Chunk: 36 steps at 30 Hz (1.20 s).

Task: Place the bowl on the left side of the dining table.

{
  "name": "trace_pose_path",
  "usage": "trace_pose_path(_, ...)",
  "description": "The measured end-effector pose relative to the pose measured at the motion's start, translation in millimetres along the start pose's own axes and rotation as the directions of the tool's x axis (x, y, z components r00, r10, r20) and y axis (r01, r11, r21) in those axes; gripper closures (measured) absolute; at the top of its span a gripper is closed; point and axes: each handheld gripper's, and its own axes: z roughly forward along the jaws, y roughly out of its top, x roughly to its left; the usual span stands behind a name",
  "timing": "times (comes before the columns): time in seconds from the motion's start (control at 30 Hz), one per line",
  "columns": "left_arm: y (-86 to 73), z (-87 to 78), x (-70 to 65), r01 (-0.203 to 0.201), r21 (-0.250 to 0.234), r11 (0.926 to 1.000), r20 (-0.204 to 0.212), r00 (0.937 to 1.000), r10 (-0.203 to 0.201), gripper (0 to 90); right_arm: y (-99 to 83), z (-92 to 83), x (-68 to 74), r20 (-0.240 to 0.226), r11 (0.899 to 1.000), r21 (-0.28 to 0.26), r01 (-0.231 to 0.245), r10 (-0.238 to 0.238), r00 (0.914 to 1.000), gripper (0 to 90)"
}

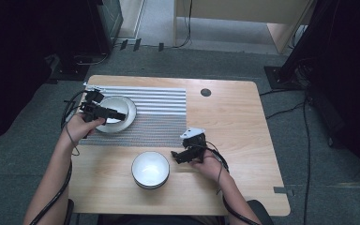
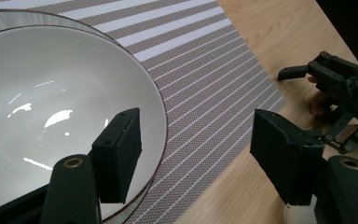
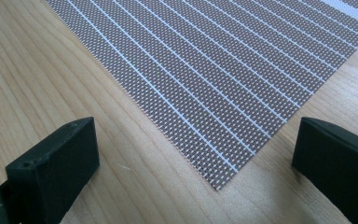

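Our left gripper hangs open astride the rim of the glossy white ceramic bowl on the striped woven placemat. We expect it rigid, slick, breakable: pinch the rim.

A: Where does the high view sit?
B: Above the person's edge of the pale wooden tabletop, looking forward and down from far off, taking in the whole top and the floor beyond.
A: And the left gripper view?
B: Very near a white round ceramic bowl, looking across the grey striped woven placemat.
A: The right gripper view?
B: Low and close over that placemat's corner, which all three views share.
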Motion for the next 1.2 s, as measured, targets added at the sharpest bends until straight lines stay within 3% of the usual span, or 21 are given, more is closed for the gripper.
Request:
trace_pose_path(0.47, 4.6, 14.9, -16.9, -0.046, 0.027, 0.9985, 0.016, 0.9988, 0.046, 32.6, 0.0, 0.0, 0.0, 0.000, 1.000, 0.000, 0.001, -0.001, 1.0000, 0.0)
trace_pose_path(0.6, 4.5, 21.9, -20.0, -0.062, 0.029, 0.9976, 0.051, 0.9969, 0.060, 32.5, -0.2, -0.2, 0.2, 0.002, 1.000, 0.000, -0.001, 0.001, 1.0000, 0.0)
trace_pose_path(0.83, 2.3, 29.7, -24.5, -0.079, 0.037, 0.9962, 0.062, 0.9951, 0.076, 32.5, -0.2, -0.2, 0.2, 0.002, 1.000, -0.001, -0.001, 0.001, 1.0000, 0.0)
trace_pose_path(1.0, 1.2, 37.2, -29.3, -0.108, 0.040, 0.9934, 0.064, 0.9924, 0.105, 32.5, -0.2, -0.2, 0.2, 0.002, 1.000, 0.000, -0.001, 0.001, 1.0000, 0.0)
trace_pose_path(1.1, -0.2, 43.2, -34.7, -0.148, 0.031, 0.9885, 0.058, 0.9876, 0.146, 32.5, -0.2, -0.2, 0.2, 0.002, 1.000, -0.001, -0.001, 0.001, 1.0000, 0.0)
trace_pose_path(1.2, -0.8, 45.9, -37.1, -0.156, 0.030, 0.9873, 0.064, 0.9861, 0.154, 32.5, -0.2, -0.2, 0.2, 0.002, 1.000, -0.001, -0.001, 0.001, 1.0000, 0.0)
